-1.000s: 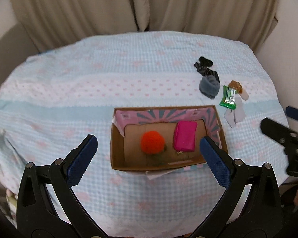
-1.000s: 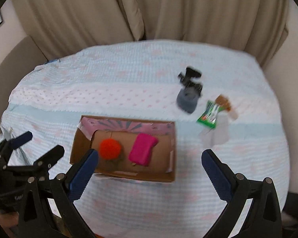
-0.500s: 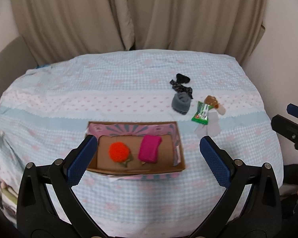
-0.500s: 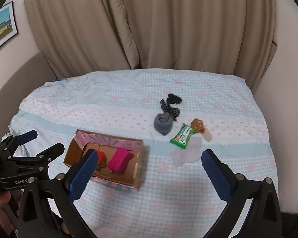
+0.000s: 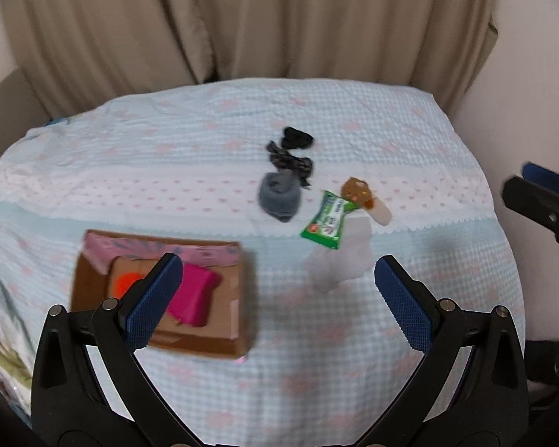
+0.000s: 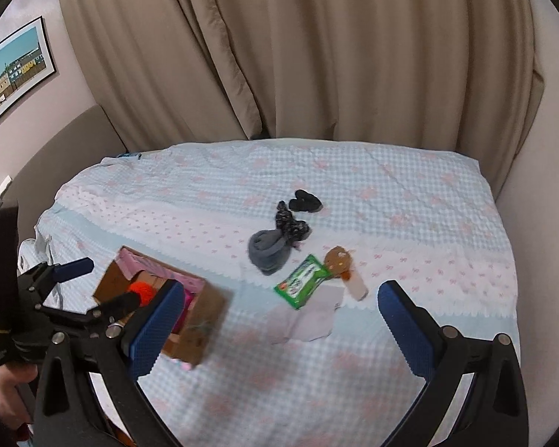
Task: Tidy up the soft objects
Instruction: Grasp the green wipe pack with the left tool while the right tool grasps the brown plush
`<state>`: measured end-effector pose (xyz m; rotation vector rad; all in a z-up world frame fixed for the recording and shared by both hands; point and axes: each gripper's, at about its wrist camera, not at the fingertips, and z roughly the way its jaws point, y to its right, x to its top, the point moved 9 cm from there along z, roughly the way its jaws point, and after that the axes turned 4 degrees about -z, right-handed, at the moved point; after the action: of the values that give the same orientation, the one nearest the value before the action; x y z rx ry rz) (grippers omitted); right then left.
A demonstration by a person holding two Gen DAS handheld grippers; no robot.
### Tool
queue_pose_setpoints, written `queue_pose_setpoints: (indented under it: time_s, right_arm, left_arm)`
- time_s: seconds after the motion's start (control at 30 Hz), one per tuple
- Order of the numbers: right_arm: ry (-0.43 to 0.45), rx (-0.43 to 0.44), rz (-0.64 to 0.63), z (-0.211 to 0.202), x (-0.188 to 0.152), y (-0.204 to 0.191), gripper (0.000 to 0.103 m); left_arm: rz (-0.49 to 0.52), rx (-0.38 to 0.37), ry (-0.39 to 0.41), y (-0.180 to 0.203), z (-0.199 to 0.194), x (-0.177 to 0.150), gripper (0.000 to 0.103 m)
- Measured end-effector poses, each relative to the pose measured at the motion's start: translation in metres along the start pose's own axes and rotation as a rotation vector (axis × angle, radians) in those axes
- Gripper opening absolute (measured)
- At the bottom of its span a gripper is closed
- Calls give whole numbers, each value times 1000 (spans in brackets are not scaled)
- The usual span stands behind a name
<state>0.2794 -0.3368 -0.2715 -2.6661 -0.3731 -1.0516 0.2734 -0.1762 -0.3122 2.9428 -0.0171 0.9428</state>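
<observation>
Beige curtains (image 6: 316,56) hang behind a bed covered by a pale blue checked spread (image 6: 391,193); a framed picture (image 6: 13,70) hangs on the pinkish wall (image 6: 74,89).

You are working in a home bedroom: a bed (image 6: 410,201) spread with a pale blue checked quilt with pink bows fills the room, beige curtains (image 6: 316,56) hang floor-length behind it, and a framed picture (image 6: 15,70) of coloured houses hangs on the pinkish wall (image 6: 29,7).
</observation>
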Motion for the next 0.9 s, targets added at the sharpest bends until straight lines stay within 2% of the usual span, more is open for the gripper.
queue_pose_setpoints:
  time_s: [0.17,0.43,0.5,0.73,0.9]
  right_arm:
    - [-23,14,-16,48,-2,49,103]
    - [-62,56,-33,147,-20,106,103]
    - [-75,79,-25,176,-28,115,95]
    - [-133,126,-11,259,-49,129,84]
    - [-169,167,-30,303,-59,125,66]
  left_arm:
    - [30,-46,-27,44,63,4,102]
    - [80,-34,-63,80,179,9,102]
    - [79,-31,-76,82,202,8,102]
    - [98,-1,-120,79,276,6,94]
    - [88,-9,-152,75,309,-2,87]
